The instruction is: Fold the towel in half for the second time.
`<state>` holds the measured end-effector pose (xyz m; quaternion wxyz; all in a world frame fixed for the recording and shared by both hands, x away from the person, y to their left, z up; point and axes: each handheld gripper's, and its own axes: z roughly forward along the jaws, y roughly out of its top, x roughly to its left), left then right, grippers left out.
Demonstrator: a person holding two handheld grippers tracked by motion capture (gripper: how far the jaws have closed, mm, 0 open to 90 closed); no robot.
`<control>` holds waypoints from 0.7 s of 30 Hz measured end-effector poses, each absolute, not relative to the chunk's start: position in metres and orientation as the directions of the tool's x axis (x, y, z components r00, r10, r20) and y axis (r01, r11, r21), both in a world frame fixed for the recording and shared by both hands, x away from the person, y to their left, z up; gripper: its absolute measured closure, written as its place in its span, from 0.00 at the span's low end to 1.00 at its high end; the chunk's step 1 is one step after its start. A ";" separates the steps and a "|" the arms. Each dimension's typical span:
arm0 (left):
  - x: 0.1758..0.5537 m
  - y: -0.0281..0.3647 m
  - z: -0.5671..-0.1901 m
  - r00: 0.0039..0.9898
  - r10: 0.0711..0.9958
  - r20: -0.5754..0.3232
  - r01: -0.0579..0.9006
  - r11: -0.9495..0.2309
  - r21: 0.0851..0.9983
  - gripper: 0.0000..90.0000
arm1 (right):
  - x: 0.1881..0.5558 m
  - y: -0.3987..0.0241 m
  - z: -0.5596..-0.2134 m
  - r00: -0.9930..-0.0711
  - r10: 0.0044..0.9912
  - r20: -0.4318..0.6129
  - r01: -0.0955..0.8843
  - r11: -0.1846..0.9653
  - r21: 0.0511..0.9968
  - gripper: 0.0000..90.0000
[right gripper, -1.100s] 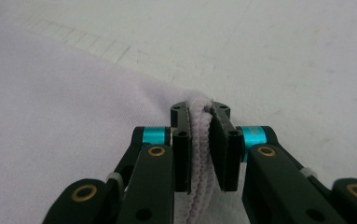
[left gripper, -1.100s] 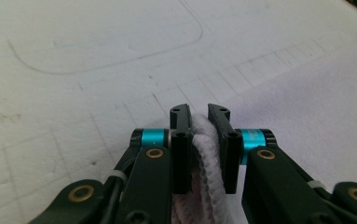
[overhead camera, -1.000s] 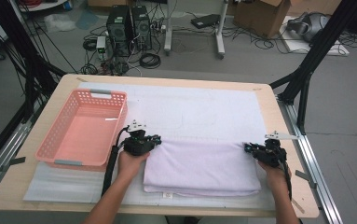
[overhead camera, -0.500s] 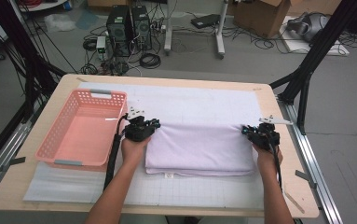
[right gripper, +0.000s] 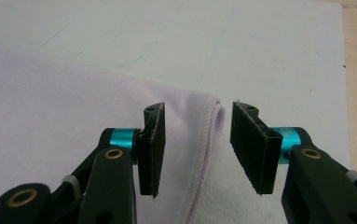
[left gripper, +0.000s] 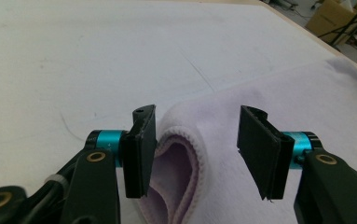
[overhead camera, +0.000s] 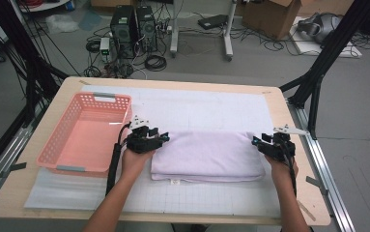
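— Near the middle of the worktop (overhead camera: pixel 37 193), what lies there?

— A folded lilac towel (overhead camera: pixel 206 154), flat on the white mat (overhead camera: pixel 197 108), several layers showing along its six o'clock edge. Its long side runs from nine to three o'clock.

— And the left tool (overhead camera: pixel 159 139)?

— It sits at the towel's ten o'clock corner. In the left gripper view the left tool (left gripper: pixel 195 140) has its jaws spread, having just been opening. The towel's folded corner (left gripper: pixel 185 158) loops up between them, lying against one pad; the other pad stands clear of the cloth, so nothing is pinched.

— The right tool (overhead camera: pixel 259 143)?

— At the towel's two o'clock corner. In the right gripper view the right tool (right gripper: pixel 197 140) is also spread, its jaws having just been opening too. The hemmed edge of the towel (right gripper: pixel 73 121) runs up between the pads, and neither pad presses on it.

— Where are the hands?

— The person's left hand (overhead camera: pixel 136 157) comes up from six o'clock and carries the left tool; the right hand (overhead camera: pixel 281 164) does the same at the far side.

— Anything else around the towel?

— A pink plastic basket (overhead camera: pixel 57 145) stands at nine o'clock of the towel, just beside the left tool, with nothing visible inside. Beyond the worktop's twelve o'clock edge, black computer towers (overhead camera: pixel 134 24) stand on the floor among cables, and a cardboard box (overhead camera: pixel 269 14) lies toward one o'clock.
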<state>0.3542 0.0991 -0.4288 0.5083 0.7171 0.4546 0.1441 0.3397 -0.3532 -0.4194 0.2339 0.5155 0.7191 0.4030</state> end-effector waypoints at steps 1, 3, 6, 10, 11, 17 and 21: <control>0.352 0.099 -0.429 0.553 0.793 -0.254 0.514 -0.085 0.853 0.52 | 0.336 -0.354 -0.419 -0.363 0.928 0.084 0.553 0.141 0.821 0.61; 0.345 0.100 -0.429 0.561 0.792 -0.241 0.505 -0.097 0.858 0.50 | 0.329 -0.356 -0.420 -0.376 0.923 0.085 0.551 0.149 0.821 0.61; 0.338 0.104 -0.429 0.559 0.798 -0.224 0.499 -0.108 0.860 0.49 | 0.317 -0.357 -0.423 -0.396 0.914 0.086 0.550 0.161 0.819 0.61; 0.326 0.107 -0.430 0.563 0.795 -0.226 0.512 -0.121 0.850 0.48 | 0.305 -0.358 -0.428 -0.415 0.905 0.095 0.559 0.171 0.811 0.62; 0.323 0.107 -0.431 0.566 0.793 -0.224 0.513 -0.126 0.849 0.48 | 0.302 -0.358 -0.428 -0.419 0.903 0.097 0.561 0.174 0.809 0.62; 0.303 0.113 -0.437 0.566 0.791 -0.234 0.525 -0.127 0.842 0.48 | 0.283 -0.360 -0.427 -0.440 0.891 0.112 0.566 0.179 0.805 0.62; 0.294 0.115 -0.441 0.581 0.775 -0.249 0.564 -0.162 0.810 0.49 | 0.270 -0.362 -0.431 -0.448 0.884 0.133 0.596 0.185 0.781 0.63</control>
